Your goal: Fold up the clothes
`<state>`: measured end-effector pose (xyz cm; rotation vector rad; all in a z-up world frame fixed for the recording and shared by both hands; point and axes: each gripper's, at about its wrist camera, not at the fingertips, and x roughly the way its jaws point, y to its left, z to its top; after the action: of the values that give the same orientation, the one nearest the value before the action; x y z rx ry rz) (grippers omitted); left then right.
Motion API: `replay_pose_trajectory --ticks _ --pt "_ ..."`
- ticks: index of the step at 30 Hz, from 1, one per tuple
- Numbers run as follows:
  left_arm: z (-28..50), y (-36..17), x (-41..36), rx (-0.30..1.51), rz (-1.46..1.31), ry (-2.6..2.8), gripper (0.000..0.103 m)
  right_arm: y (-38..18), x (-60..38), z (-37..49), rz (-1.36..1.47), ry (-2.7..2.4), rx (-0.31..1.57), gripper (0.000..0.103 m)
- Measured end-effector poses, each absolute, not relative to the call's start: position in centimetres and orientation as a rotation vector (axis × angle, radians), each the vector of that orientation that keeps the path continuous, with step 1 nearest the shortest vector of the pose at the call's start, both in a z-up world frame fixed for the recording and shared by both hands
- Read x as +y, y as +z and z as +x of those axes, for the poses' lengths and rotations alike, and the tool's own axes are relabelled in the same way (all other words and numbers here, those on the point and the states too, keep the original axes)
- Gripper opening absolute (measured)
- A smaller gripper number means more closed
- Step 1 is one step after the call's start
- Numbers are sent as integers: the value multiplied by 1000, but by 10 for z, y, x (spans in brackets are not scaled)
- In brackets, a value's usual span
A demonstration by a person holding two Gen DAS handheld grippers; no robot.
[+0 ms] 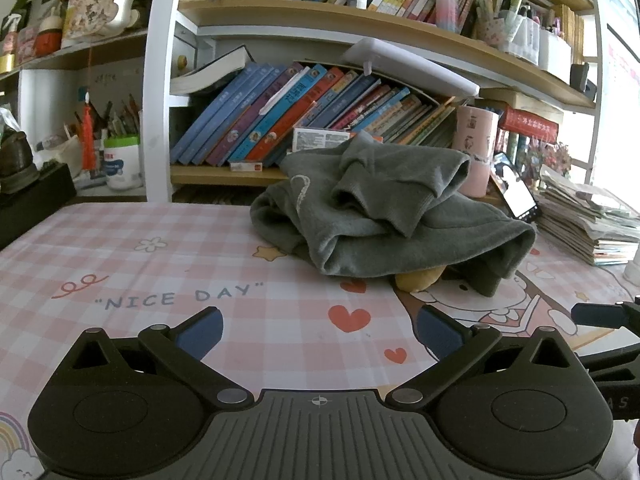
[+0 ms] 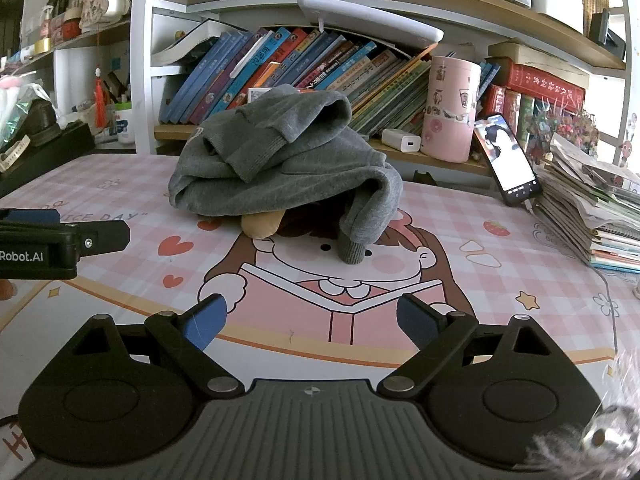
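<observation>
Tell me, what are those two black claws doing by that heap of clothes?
A person holds both. The left gripper and right gripper hover open and empty over the pink checked table mat. The crumpled grey sweatshirt sits untouched ahead of them, with something tan peeking out underneath. Folding has not started.

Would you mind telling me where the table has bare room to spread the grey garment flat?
Free: the pink checked mat left of the grey garment, around the "NICE DAY" print, and the cartoon print between the garment and both tools. Crowded: the right edge, with the paper stack and propped phone, and the back along the bookshelf.
</observation>
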<state>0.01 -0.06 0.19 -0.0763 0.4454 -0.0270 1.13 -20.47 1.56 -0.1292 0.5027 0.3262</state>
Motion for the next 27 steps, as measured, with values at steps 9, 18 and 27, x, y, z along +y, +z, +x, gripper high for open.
replay_pose_trajectory --ticks 9,18,27 --pt "-1 2 -1 441 -72 -33 103 16 -204 11 -129 326 503 92" --pt "0 2 -2 443 -74 -38 103 16 -205 11 -128 326 503 92" --pt "2 1 -1 453 -75 -52 103 17 -204 9 -131 328 488 92"
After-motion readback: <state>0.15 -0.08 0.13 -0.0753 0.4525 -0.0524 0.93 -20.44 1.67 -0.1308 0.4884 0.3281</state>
